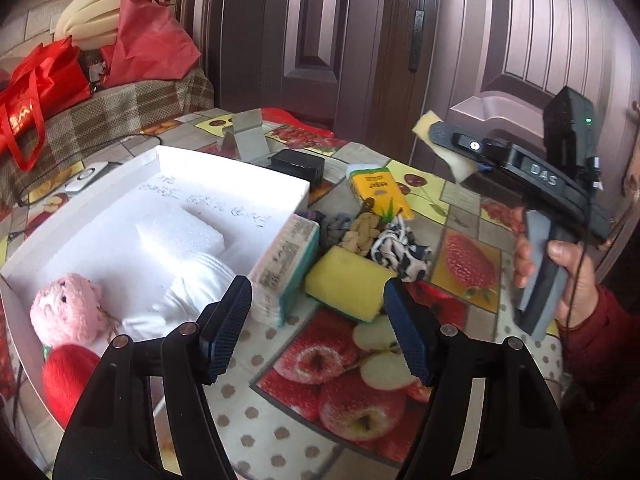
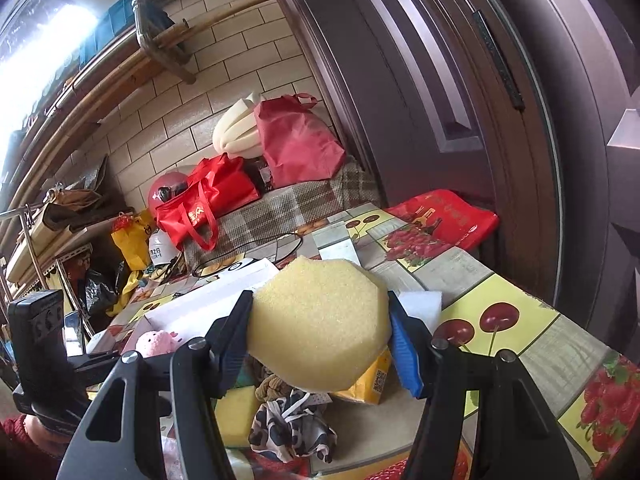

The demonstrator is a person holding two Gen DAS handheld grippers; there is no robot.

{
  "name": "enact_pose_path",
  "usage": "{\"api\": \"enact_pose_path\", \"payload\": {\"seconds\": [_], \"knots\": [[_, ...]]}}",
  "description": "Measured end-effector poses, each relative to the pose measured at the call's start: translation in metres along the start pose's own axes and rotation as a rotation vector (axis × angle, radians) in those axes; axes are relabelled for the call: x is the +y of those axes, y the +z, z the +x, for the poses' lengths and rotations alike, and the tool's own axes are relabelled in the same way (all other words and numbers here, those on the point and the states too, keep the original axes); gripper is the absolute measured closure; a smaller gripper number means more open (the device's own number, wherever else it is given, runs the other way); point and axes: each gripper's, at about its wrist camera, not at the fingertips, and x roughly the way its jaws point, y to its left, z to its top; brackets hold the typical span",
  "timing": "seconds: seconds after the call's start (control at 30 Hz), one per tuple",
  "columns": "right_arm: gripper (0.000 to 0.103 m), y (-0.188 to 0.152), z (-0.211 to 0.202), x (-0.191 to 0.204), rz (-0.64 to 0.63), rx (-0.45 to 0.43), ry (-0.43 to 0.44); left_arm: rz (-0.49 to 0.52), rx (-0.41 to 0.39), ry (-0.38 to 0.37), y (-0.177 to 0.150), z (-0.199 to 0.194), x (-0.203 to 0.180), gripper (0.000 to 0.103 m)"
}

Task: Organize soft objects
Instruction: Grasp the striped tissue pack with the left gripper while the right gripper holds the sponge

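Note:
My right gripper (image 2: pixel 320 340) is shut on a pale yellow foam sponge (image 2: pixel 320 320), held in the air above the table; it shows in the left wrist view (image 1: pixel 440 140) too. My left gripper (image 1: pixel 316 328) is open and empty, low over the table, just in front of a yellow-green sponge (image 1: pixel 348 284). A white foam box (image 1: pixel 224 184) at left holds a pink plush toy (image 1: pixel 66 312), white cloth (image 1: pixel 192 292) and a white foam block (image 1: pixel 180 236). A tissue pack (image 1: pixel 284 264) leans on the box. A spotted cloth (image 1: pixel 400 248), a tan knitted piece (image 1: pixel 362 234) and a yellow packet (image 1: pixel 380 192) lie behind the sponge.
The table has a fruit-print cover (image 1: pixel 360 392). A black box (image 1: pixel 298 164) and a grey stand (image 1: pixel 248 136) stand at its far side. Red bags (image 1: pixel 136 36) sit on a checked couch (image 1: pixel 120 108) at left. A dark door (image 1: pixel 360 40) is behind.

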Motion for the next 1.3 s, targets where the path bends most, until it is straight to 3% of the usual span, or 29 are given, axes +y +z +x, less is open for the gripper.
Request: {"api": "enact_pose_path", "payload": {"seconds": [0.1, 0.27, 0.47, 0.73, 0.8, 0.9, 0.93, 1.1, 1.3], "knots": [[0.039, 0.000, 0.001, 0.000, 0.000, 0.007, 0.003, -0.026, 0.066, -0.020, -0.009, 0.003, -0.001, 0.034], [0.039, 0.000, 0.002, 0.001, 0.001, 0.005, 0.003, -0.052, 0.140, 0.061, -0.014, 0.025, 0.006, 0.034], [0.039, 0.000, 0.003, 0.000, 0.004, 0.005, 0.005, -0.071, 0.129, 0.092, -0.003, 0.040, 0.019, 0.034], [0.039, -0.001, 0.003, 0.000, 0.005, 0.005, 0.007, -0.091, 0.117, 0.073, 0.014, 0.063, 0.019, 0.034], [0.039, -0.001, 0.003, 0.000, 0.005, 0.006, 0.008, -0.084, 0.111, 0.092, 0.015, 0.065, 0.018, 0.041], [0.039, -0.001, 0.003, 0.001, 0.005, 0.005, 0.008, -0.094, 0.095, 0.111, 0.014, 0.061, 0.022, 0.062], [0.039, -0.001, 0.003, 0.001, 0.003, 0.006, 0.008, -0.104, 0.091, 0.116, 0.013, 0.060, 0.025, 0.075], [0.040, -0.002, 0.002, 0.005, -0.017, 0.001, 0.004, -0.119, 0.065, 0.098, 0.008, 0.054, 0.026, 0.078], [0.041, 0.002, -0.007, 0.016, -0.035, -0.017, 0.005, -0.065, -0.066, 0.118, 0.012, 0.028, 0.008, 0.078]]}}
